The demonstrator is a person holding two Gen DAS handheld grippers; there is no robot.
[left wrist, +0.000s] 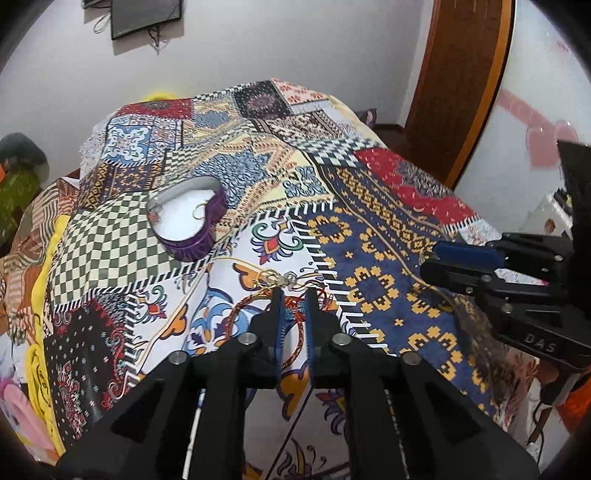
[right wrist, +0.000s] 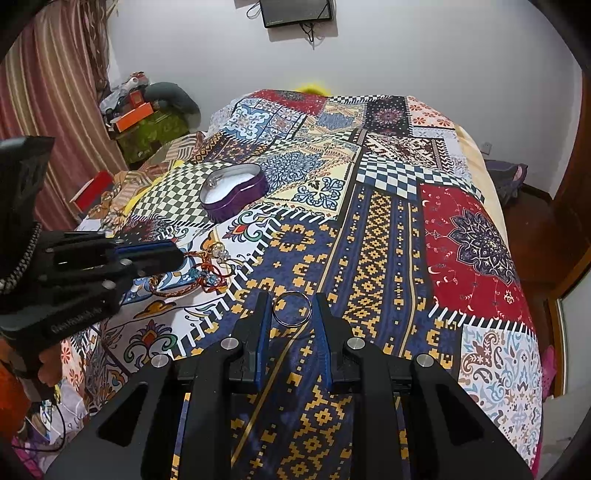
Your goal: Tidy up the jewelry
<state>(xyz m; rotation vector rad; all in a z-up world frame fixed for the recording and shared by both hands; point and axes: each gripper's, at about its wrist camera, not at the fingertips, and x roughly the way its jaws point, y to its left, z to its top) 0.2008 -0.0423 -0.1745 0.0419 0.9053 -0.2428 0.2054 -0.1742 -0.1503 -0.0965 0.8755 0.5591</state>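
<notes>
A purple tin [left wrist: 192, 236] with white padding sits open on the patchwork bedspread; it also shows in the right wrist view [right wrist: 236, 192]. A gold ring [left wrist: 199, 212] and a small silver piece lie in it. A pile of jewelry [left wrist: 275, 278] with rings and red braided bracelets [right wrist: 207, 275] lies on the bed. My left gripper [left wrist: 294, 295] is open, its tips around the red bracelet. My right gripper [right wrist: 291, 302] holds a silver hoop [right wrist: 292, 308] between its fingers above the bed.
The bedspread [right wrist: 406, 240] covers the whole bed. A wooden door [left wrist: 454, 85] stands at the right, striped curtains [right wrist: 48, 96] and a cluttered side table [right wrist: 147, 118] at the left. A dark screen [right wrist: 295, 13] hangs on the far wall.
</notes>
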